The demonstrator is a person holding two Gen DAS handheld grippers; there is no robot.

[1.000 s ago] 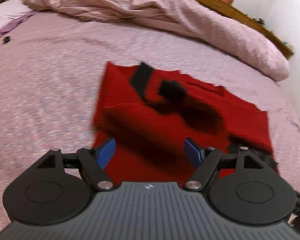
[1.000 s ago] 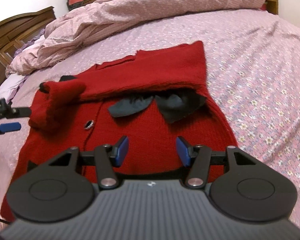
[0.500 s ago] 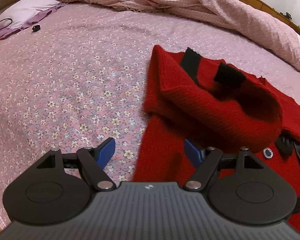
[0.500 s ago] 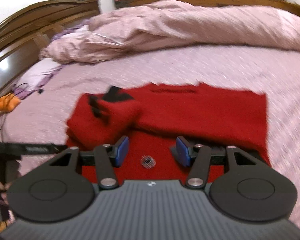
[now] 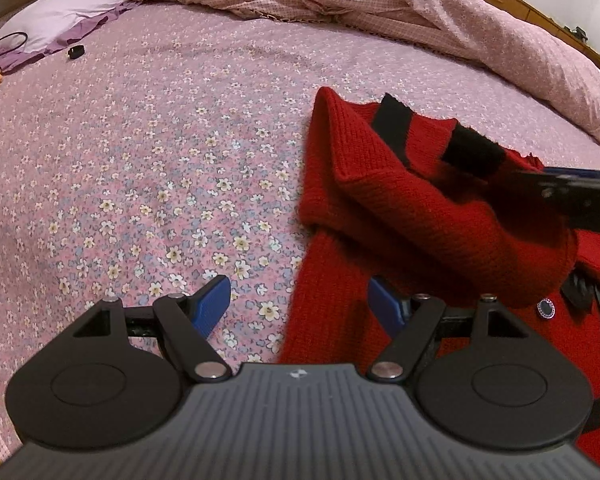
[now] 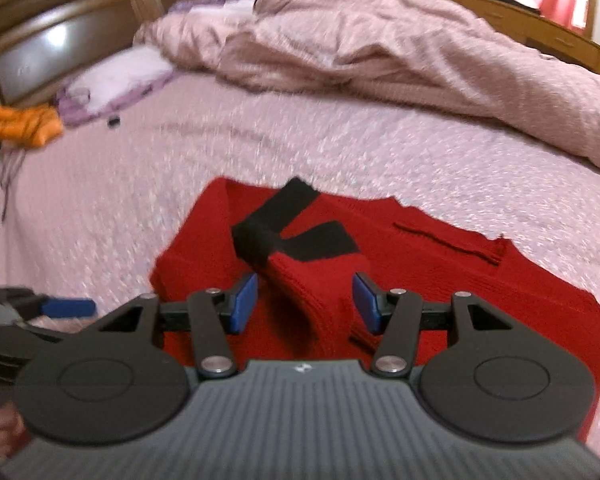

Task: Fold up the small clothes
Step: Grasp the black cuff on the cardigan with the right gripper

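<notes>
A small red knit cardigan (image 5: 432, 216) with black cuffs (image 5: 474, 150) and a black bow lies on the bed, its sleeve folded over the body. My left gripper (image 5: 300, 306) is open and empty, low over the cardigan's left edge. My right gripper (image 6: 305, 302) is open, its blue pads either side of the folded red sleeve (image 6: 300, 276) with its black cuff (image 6: 256, 242). The right gripper also shows at the right edge of the left wrist view (image 5: 580, 196). The left gripper also shows at the left of the right wrist view (image 6: 60, 307).
The bed has a pink floral sheet (image 5: 140, 168). A crumpled pink duvet (image 5: 380, 0) lies along the far side. A lilac pillow (image 5: 60, 12), a small black object (image 5: 75, 52) and an orange item (image 6: 20, 126) are at the far left. A wooden headboard (image 6: 60, 48) stands behind.
My left gripper has drawn back to the cardigan's left edge. My right gripper has swung left and moved in over the folded sleeve, which now sits between its pads.
</notes>
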